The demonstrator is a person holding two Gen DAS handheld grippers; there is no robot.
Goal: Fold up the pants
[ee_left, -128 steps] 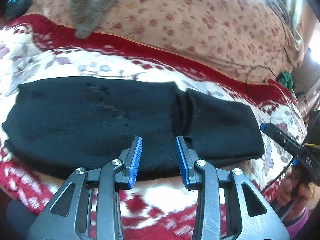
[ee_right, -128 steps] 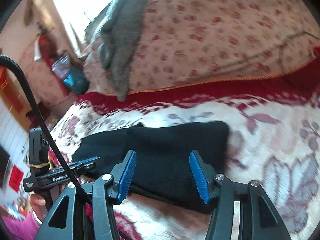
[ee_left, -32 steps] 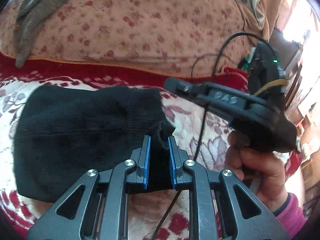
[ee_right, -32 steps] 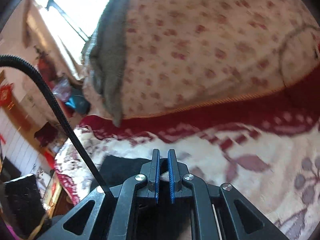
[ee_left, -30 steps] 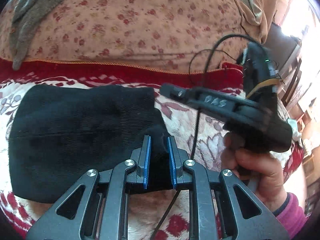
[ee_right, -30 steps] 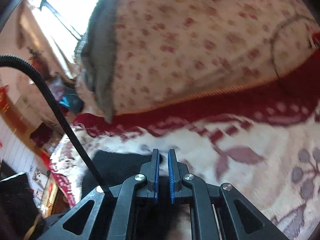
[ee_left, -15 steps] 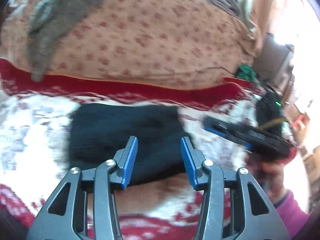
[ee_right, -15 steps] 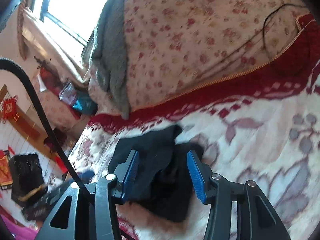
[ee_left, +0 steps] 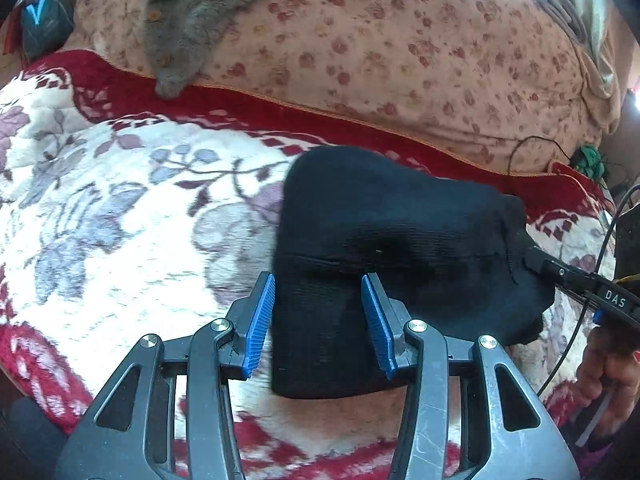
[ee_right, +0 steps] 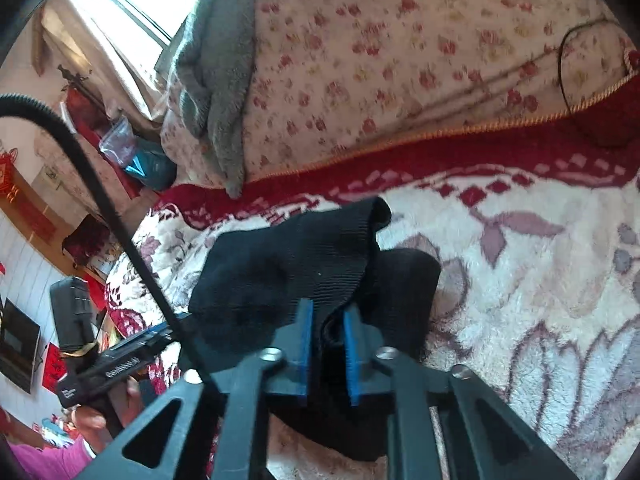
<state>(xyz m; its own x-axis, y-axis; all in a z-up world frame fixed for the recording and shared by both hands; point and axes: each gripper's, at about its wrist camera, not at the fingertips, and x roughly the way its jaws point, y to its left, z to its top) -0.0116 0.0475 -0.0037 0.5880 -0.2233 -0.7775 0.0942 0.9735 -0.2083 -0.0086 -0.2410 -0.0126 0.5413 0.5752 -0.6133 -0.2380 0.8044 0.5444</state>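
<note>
A: Pants?
B: Black pants [ee_left: 384,240], folded small, centre-right of the left wrist frame, lying on the floral blanket [ee_left: 120,208].
A: Left gripper [ee_left: 318,316]?
B: Jaws apart, the bundle's near edge between them, pads not pressing.
A: Right gripper [ee_right: 325,344]?
B: Its jaws have just been closing; now clenched on a raised flap of the pants, lower centre of its frame.
A: Background?
B: Grey towel [ee_left: 208,8] upper left, on the flowered quilt [ee_left: 400,52].

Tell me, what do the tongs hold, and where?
Right tongs have just closed on the black pants, pinching a raised fold at their edge. Left tongs hold nothing.
</note>
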